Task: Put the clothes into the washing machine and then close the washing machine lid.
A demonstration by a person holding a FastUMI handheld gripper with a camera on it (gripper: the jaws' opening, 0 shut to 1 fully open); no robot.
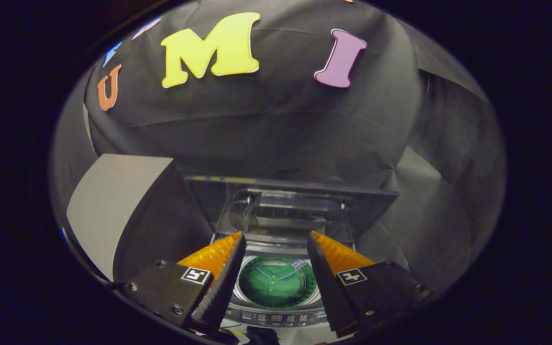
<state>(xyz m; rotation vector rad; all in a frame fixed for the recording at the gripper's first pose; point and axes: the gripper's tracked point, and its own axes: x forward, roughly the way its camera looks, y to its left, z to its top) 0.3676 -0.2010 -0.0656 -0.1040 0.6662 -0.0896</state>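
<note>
Gripper (276, 239) fingers stand wide apart, with nothing between them and nothing touched; you hold the tool above and in front of the washing machine (276, 287), looking down into it.

Between your two fingers lies the open drum (276, 282), round, with a green floor and a three-armed agitator at its centre. Whether any cloth lies in the drum, you cannot tell from this angle; what reads there is the green floor and a small pale patch at the drum's far right rim.

Just below the drum, nearest to you and between the finger bases, runs the control panel (276, 317), a dark strip with small buttons.

Beyond the fingertips the lid (285, 206) stands raised and tilted back, a dark frame around a clear window, hinged at the far side of the opening. The machine is therefore open.

To the left of your left finger and farther off sits a pale grey panel (113, 201), slanted, with a dark side face.

Behind the lid hangs the black cloth wall (276, 129) of the booth, creased.
</note>
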